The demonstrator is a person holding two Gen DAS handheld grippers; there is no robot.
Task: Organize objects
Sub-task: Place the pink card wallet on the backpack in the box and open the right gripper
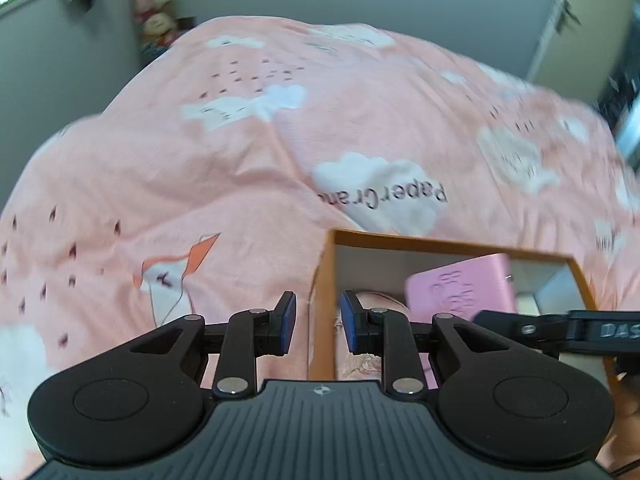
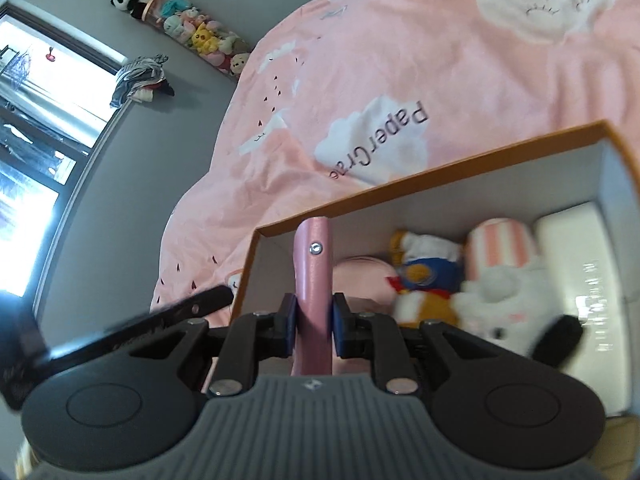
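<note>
An orange box (image 2: 440, 168) with white inner walls sits on a bed under a pink quilt (image 2: 400, 60) printed with clouds and the words "Paper Crane". The right claw (image 2: 314, 322) is clamped on a flat pink case (image 2: 313, 272), held edge-on and upright just inside the box's near-left corner — a small metal rivet shows near its top. In the left wrist view the same case (image 1: 460, 292) shows its broad face, tilted, with raised lettering too blurred to read. The left claw (image 1: 318, 322) stands apart, one finger on each side of the box's left wall (image 1: 322, 304), gripping nothing; its right pad (image 1: 347, 320) is inside the box and its left pad outside over the quilt. The right claw's black arm crosses the lower right of that view. Inside the box, to the right of the case, lie a pink plush (image 2: 364, 276), a yellow toy in white, blue and red (image 2: 424, 276), a white plush with a pink-striped part (image 2: 500, 276) and a white packet (image 2: 588, 280) against the far right wall. Beyond the bed — on the grey wall — hangs a row of soft toys (image 2: 184, 28) beside a bright window (image 2: 36, 140), with a bundle of cloth (image 2: 140, 76) hanging near the frame.
</note>
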